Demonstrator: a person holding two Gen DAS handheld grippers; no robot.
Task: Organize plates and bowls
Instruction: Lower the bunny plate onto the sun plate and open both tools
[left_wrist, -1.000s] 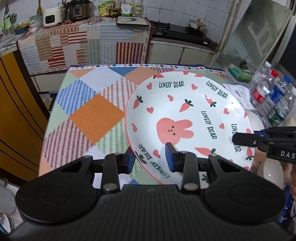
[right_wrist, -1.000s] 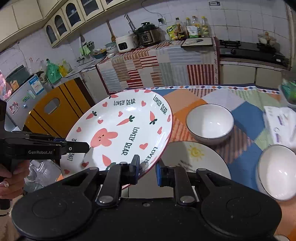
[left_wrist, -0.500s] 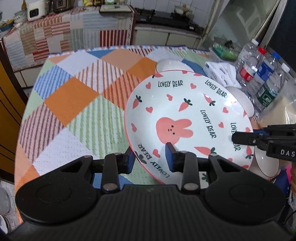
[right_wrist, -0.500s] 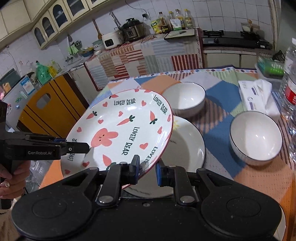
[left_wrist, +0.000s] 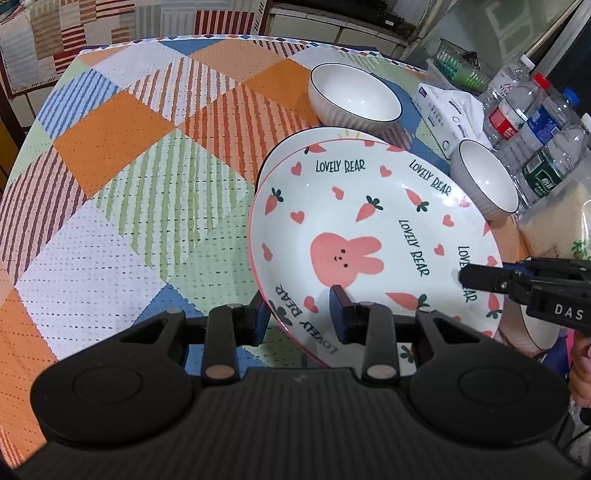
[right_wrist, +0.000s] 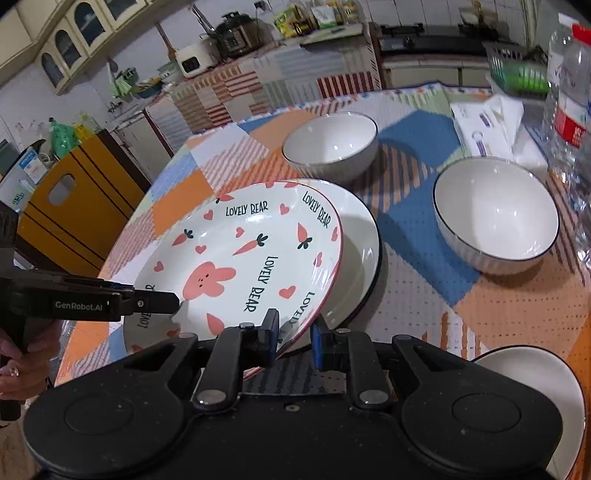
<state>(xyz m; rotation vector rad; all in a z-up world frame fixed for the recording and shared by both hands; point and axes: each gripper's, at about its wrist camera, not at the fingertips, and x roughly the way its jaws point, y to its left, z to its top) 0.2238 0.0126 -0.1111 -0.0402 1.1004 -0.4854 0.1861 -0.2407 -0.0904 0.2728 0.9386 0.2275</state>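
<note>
Hovering tilted just above the white plate (right_wrist: 364, 236) on the checked tablecloth (left_wrist: 110, 192), the bunny plate (left_wrist: 369, 229) is pinched at opposite rims by the left gripper (left_wrist: 299, 317) and right gripper (right_wrist: 293, 338); it should be levelled, centred, then released together.

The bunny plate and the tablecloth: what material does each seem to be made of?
The bunny plate looks like glazed ceramic, possibly melamine: it is glossy, with bright light reflections and a crisp printed pattern under a smooth surface. The tablecloth looks like a plastic or vinyl sheet with an embossed dotted texture; it lies flat and shows no woven threads.
</note>
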